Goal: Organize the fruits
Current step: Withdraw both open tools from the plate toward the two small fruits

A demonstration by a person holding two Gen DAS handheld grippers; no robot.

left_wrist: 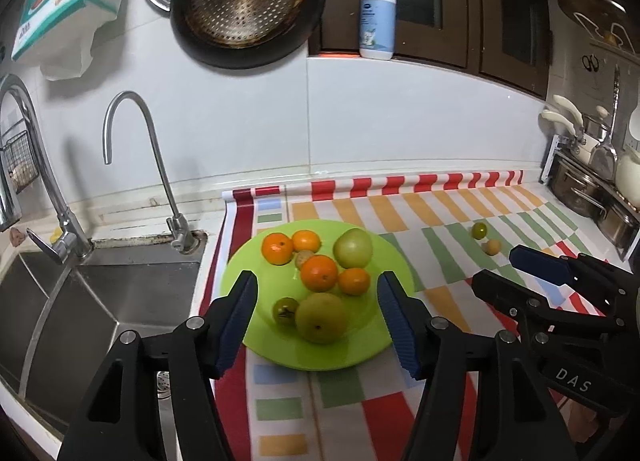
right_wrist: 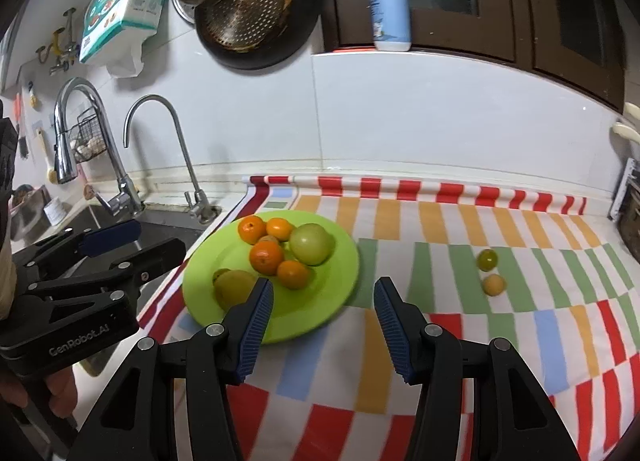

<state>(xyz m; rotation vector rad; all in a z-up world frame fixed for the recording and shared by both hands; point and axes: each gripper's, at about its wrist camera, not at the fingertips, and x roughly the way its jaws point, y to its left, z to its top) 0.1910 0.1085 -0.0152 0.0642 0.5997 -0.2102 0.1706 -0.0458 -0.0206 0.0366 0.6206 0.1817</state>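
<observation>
Most fruits lay on the green plate (right_wrist: 344,261) at left near the sink (left_wrist: 120,301), but a small green fruit (right_wrist: 487,259) and a small yellow fruit (right_wrist: 493,284) sat apart on the striped cloth (right_wrist: 440,341) at right. Both the left gripper (left_wrist: 316,317) & right gripper (right_wrist: 322,325) were spread wide, holding nothing; probably the next move was for the right one to reach far-right for these two. Approx. one small brownish fruit (left_wrist: 304,259) was half hidden betw. the oranges (left_wrist: 319,273), its kind unclear.

Black tongs (left_wrist: 318,319), ribbed blue pads (left_wrist: 236,325), silver screws
</observation>
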